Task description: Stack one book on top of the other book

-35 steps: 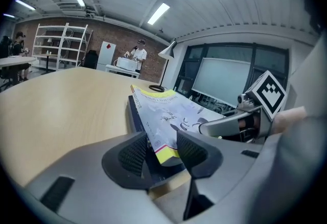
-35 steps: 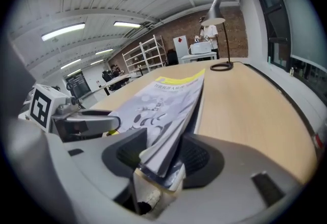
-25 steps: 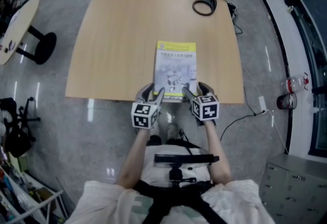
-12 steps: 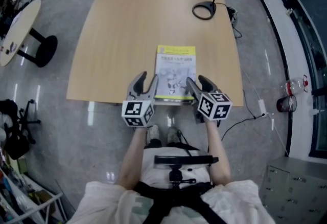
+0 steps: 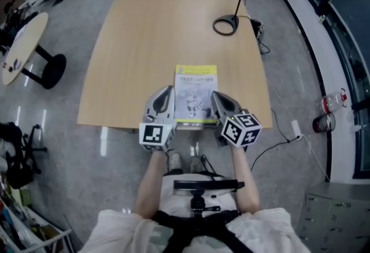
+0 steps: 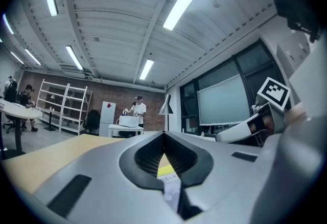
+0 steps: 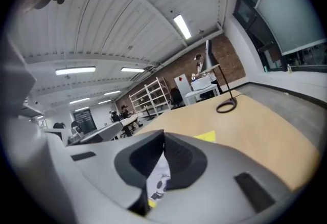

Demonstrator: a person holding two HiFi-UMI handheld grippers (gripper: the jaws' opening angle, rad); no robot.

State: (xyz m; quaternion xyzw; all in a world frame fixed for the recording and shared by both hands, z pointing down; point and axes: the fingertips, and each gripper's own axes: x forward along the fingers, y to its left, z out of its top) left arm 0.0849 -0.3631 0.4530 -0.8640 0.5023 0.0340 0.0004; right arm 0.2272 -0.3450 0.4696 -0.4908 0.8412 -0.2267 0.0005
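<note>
A book [image 5: 196, 93] with a white cover and a yellow top band lies flat at the near edge of the wooden table [image 5: 144, 44]; a yellow strip shows under its near end. My left gripper [image 5: 165, 92] hovers over the book's left side and my right gripper [image 5: 215, 96] over its right side. Both have just been closing and are now shut with nothing between the jaws. In the left gripper view the left gripper [image 6: 163, 134] points level, with the book [image 6: 167, 173] seen through the gap below. In the right gripper view the right gripper [image 7: 163, 137] tilts slightly down over the book [image 7: 158, 177].
A black desk lamp [image 5: 226, 22] stands at the table's far right corner, its cable trailing off the edge. A round side table [image 5: 20, 44] stands to the left and a bottle [image 5: 321, 122] on the floor at right. People stand by shelves far off.
Both grippers have risen from the book's near corners toward the camera and tipped up. Their jaws, wide open in the earlier frames, are now closed and hold nothing.
</note>
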